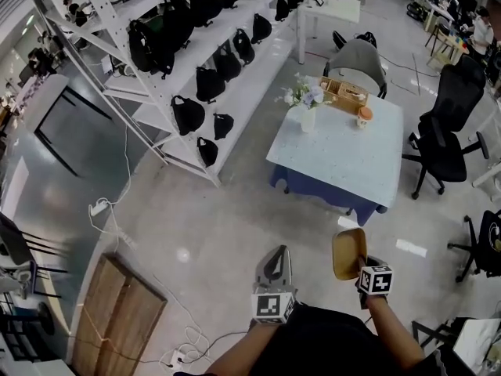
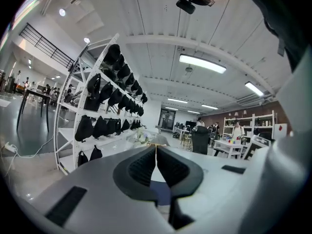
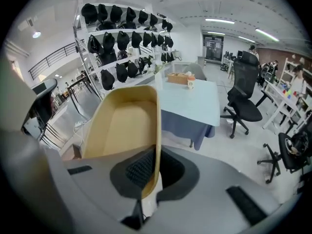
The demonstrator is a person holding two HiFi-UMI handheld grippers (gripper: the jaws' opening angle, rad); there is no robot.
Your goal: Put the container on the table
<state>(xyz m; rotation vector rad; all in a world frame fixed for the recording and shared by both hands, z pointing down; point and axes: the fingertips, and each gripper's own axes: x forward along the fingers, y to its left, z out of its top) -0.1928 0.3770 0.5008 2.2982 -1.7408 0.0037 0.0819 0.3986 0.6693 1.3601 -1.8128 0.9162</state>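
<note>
Right gripper (image 1: 358, 271) showed low in the head view, at the right, with its jaws pinched shut on the near rim of the container (image 1: 349, 253), a shallow tan tub that stuck out past its tips. It hung in the air above the pale floor (image 1: 235, 233), well away from the table (image 1: 344, 159). The left gripper (image 1: 275, 254) was beside it, with its jaws pressed together and nothing between them. The table had a light top and a blue cloth under it. On the far end of it stood a vase of flowers (image 1: 307, 110), a wooden box (image 1: 345, 95) and a small cup (image 1: 364, 116). A black chair (image 1: 442, 128) was at the right of the table, and a white rack (image 1: 176, 53) full of black bags ran along the left. In the left gripper view, the two dark pads met in a thin line with only air past them, and the rack of bags stood off to the left. In the right gripper view, the side wall of the tub sat squeezed between the two pads, and its open inside faced left. The table was farther ahead, past the tub, with the black chair at its right.
</note>
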